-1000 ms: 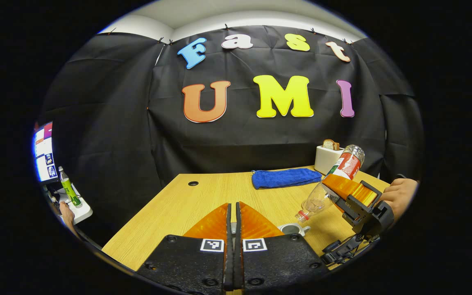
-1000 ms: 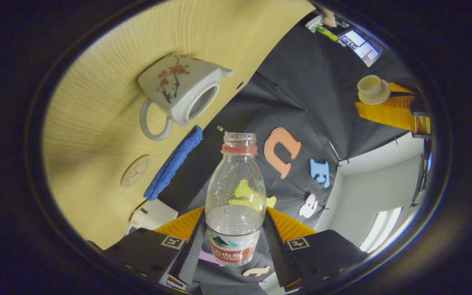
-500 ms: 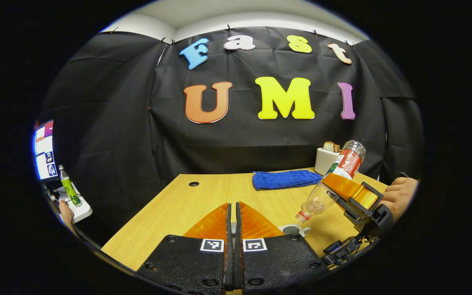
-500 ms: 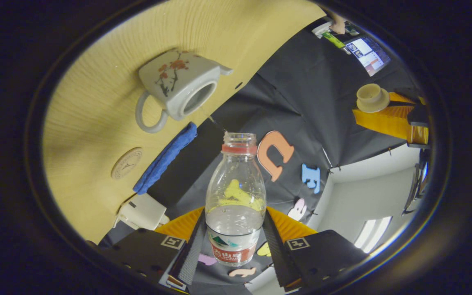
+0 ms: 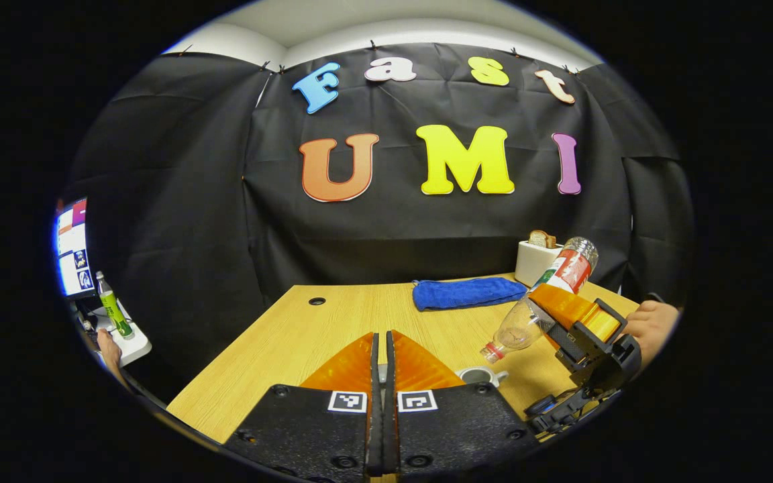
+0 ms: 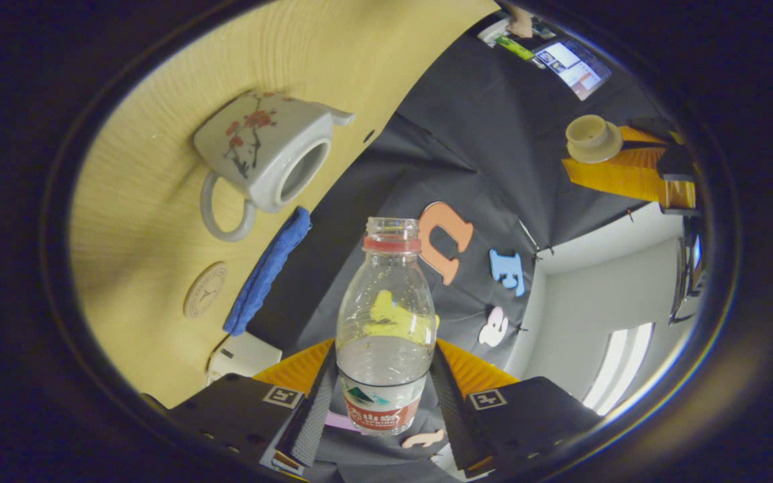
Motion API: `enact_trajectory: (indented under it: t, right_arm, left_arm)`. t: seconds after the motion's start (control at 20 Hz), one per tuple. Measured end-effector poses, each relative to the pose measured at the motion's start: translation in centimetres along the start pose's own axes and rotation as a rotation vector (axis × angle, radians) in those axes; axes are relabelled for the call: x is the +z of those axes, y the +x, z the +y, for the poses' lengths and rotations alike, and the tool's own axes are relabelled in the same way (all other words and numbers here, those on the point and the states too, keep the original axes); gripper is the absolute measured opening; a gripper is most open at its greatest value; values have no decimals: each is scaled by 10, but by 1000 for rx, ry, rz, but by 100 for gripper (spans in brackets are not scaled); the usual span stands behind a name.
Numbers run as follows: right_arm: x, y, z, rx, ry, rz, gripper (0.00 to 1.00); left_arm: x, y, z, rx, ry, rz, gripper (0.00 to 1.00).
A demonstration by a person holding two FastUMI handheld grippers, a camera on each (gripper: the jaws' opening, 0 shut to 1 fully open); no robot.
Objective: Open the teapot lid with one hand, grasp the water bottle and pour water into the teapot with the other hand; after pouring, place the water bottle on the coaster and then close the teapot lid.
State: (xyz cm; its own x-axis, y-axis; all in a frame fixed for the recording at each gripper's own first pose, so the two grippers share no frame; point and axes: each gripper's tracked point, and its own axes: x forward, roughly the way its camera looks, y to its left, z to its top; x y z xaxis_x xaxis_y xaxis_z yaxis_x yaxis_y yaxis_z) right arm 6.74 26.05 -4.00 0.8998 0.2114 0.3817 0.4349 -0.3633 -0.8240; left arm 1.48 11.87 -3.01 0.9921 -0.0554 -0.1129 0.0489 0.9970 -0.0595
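Left gripper view: the left claw is pressed together; the right claw pinches the bottle, tilted mouth-down toward the teapot.

Right gripper view: the right claw clamps the bottle; the open teapot lies far-left, the coaster nearer; the left claw pinches the lid.

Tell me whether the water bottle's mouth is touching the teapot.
Apart. In the right gripper view the water bottle, held in the right tongs, has its mouth clear of the teapot, with black cloth visible between them.
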Motion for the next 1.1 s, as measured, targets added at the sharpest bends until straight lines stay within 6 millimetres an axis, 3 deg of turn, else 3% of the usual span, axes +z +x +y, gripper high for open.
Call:
enact_trajectory:
  t: [0.4,0.75,1.1]
  right_arm:
    - [-22,-5,49,181,498,149,75]
    - [-41,1,40,167,846,223,74]
    - [-60,25,39,198,1262,273,75]
  left_arm:
    - [4,0,-5,-21,-43,-16,3]
    - [2,1,-7,-16,-29,-10,3]
    - [0,3,-10,-19,-17,-4,3]
